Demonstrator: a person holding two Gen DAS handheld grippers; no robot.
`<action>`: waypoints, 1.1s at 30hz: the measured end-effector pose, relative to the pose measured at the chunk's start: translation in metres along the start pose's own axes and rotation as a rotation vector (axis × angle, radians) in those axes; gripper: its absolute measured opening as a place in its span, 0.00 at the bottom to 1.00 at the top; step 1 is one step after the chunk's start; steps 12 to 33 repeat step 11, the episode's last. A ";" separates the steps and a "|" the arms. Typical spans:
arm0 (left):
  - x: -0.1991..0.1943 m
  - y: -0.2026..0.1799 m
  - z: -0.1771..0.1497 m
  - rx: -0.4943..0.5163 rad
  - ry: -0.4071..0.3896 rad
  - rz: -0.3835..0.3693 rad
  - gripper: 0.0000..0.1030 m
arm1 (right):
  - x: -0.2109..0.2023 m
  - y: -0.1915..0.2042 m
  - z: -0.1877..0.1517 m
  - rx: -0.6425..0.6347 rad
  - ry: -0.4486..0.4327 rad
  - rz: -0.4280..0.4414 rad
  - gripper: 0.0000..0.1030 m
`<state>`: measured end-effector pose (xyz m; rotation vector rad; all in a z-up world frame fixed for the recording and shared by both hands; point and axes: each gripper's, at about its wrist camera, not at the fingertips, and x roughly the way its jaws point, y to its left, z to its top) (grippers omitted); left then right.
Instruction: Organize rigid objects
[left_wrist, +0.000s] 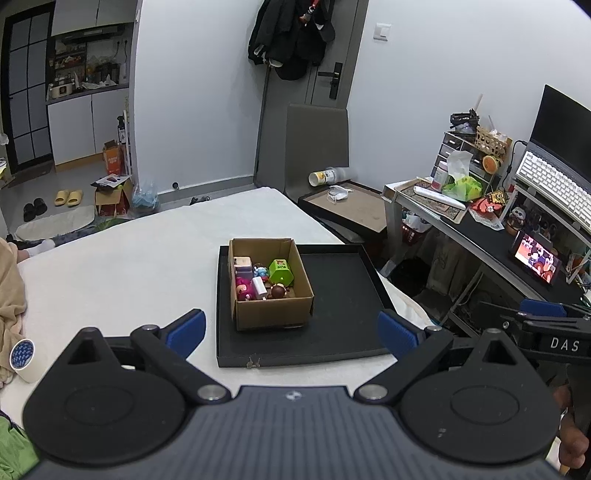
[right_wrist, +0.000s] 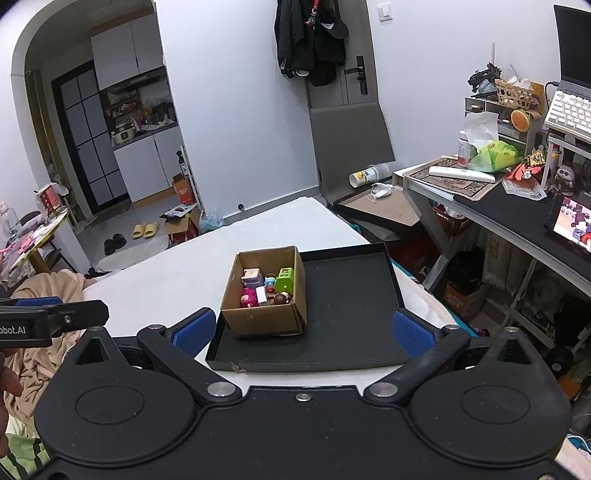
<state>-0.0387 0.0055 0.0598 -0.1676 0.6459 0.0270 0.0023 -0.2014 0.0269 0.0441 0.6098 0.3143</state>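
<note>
- Both grippers, left gripper (left_wrist: 291, 332) and right gripper (right_wrist: 301, 332), are hovering with jaws spread wide, holding nothing.
- Small plastic toy figures (left_wrist: 263, 277) are sitting inside the open brown cardboard box (left_wrist: 271, 312), which is resting on the shallow black tray (left_wrist: 343, 291) atop the white bed (left_wrist: 129, 273).

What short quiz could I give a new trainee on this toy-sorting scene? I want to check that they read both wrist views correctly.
1. True or false: the cardboard box stands inside the black tray.
2. Which toy lies nearest the box's far right corner? A) green block toy B) pink figure C) brown round figure
3. Fill in: both the left gripper and the right gripper are ____, holding nothing.

Key: 1 true; 2 A; 3 open.
</note>
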 end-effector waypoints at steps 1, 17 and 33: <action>-0.001 0.000 0.000 -0.002 -0.004 0.003 0.96 | 0.000 0.000 0.000 0.000 0.000 -0.001 1.00; 0.004 0.000 -0.001 0.000 0.005 -0.006 0.96 | 0.001 -0.001 -0.001 0.009 0.008 0.003 1.00; 0.004 0.000 -0.001 0.000 0.005 -0.006 0.96 | 0.001 -0.001 -0.001 0.009 0.008 0.003 1.00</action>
